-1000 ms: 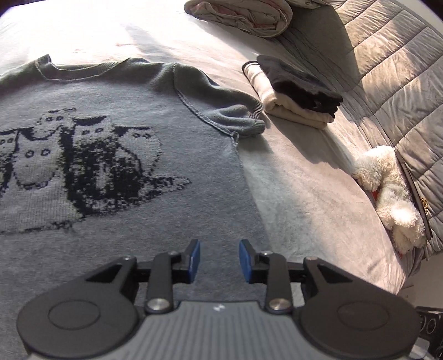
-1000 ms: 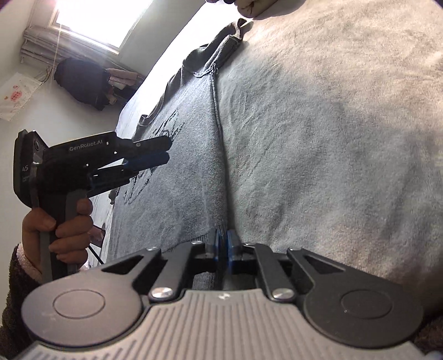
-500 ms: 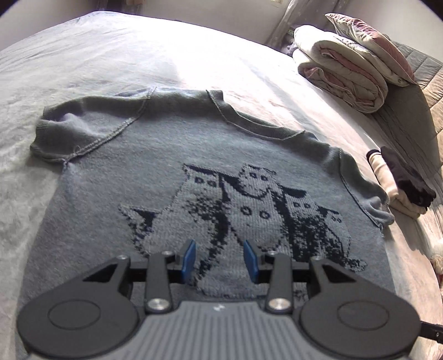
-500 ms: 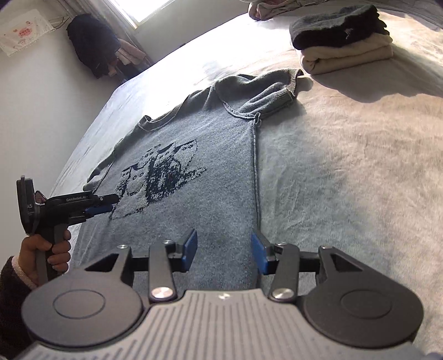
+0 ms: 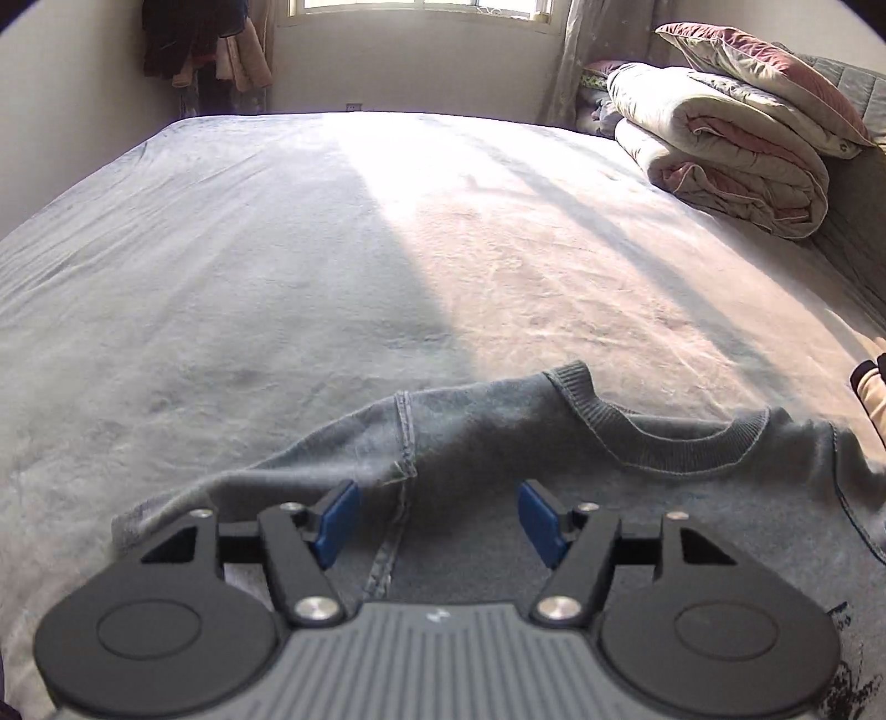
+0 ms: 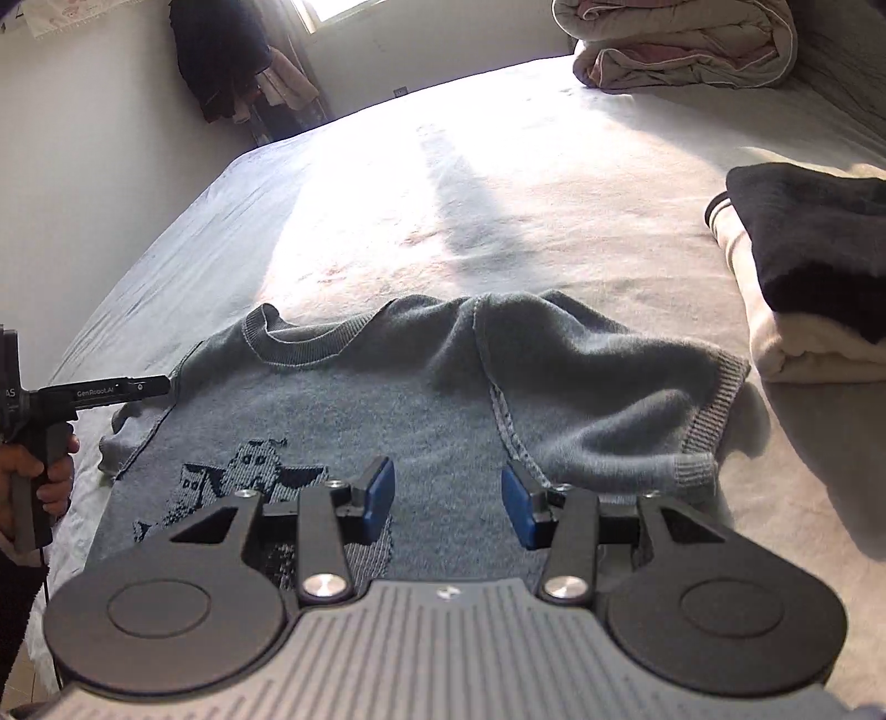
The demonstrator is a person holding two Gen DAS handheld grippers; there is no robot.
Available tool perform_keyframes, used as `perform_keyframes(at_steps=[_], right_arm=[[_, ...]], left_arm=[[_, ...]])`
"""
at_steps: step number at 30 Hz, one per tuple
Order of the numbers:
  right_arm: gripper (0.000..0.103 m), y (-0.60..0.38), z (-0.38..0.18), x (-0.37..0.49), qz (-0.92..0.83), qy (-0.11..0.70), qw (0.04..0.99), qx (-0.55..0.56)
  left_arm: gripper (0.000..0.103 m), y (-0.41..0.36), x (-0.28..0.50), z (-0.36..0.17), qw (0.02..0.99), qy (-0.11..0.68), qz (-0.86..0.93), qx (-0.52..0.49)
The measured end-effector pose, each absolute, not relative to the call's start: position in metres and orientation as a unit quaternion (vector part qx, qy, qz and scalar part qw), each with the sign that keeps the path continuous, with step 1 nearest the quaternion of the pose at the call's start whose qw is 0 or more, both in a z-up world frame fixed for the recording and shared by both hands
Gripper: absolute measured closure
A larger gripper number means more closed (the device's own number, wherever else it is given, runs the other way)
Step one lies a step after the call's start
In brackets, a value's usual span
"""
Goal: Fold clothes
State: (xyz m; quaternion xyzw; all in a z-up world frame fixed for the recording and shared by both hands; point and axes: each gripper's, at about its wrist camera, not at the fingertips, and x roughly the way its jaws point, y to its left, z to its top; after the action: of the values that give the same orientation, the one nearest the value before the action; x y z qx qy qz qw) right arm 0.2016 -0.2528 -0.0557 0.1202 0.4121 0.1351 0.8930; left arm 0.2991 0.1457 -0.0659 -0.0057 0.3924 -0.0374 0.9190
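Both grippers, left (image 5: 434, 518) and right (image 6: 447, 501), are hovering open-jawed over the sweater (image 6: 421, 399) lying on the bed (image 5: 387, 249). Only the right view is showing the folded stack (image 6: 814, 288) beside its sleeve.

Grey bed (image 5: 332, 249) carries sweater (image 6: 443, 399), folded clothes (image 6: 814, 288), quilt (image 5: 720, 155).

This is a bedroom in a home. A wide bed (image 5: 277, 266) with a grey plush cover fills most of both views. At 1 o'clock, rolled quilts (image 5: 720, 160) and a pillow (image 5: 775, 55) are stacked against a padded headboard (image 5: 853, 232). At 12 o'clock a sunlit window (image 5: 421, 8) sits in the far wall, and at 11 o'clock coats (image 5: 205, 44) hang in the corner.
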Motion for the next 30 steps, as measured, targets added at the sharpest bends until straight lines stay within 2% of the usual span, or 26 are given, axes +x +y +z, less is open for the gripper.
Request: perform_keyframes(at_steps=[6,16,24,30], right_arm=[[0.055,-0.249,-0.062,0.270,0.126,0.405,0.901,0.089],[0.055,-0.245,-0.079,0.354,0.125,0.405,0.904,0.050],[0.055,-0.210,-0.099,0.366,0.177,0.426,0.887,0.026],[0.055,-0.187,-0.110,0.358,0.183,0.429,0.883,-0.054]], left_arm=[[0.038,0.151,0.351,-0.071,0.918,0.392,-0.049,0.018],[0.038,0.142,0.392,-0.090,0.910,0.402,-0.087,0.046],[0.038,0.134,0.388,-0.101,0.906,0.405,-0.105,0.066],[0.039,0.125,0.379,-0.104,0.901,0.403,-0.126,0.096]])
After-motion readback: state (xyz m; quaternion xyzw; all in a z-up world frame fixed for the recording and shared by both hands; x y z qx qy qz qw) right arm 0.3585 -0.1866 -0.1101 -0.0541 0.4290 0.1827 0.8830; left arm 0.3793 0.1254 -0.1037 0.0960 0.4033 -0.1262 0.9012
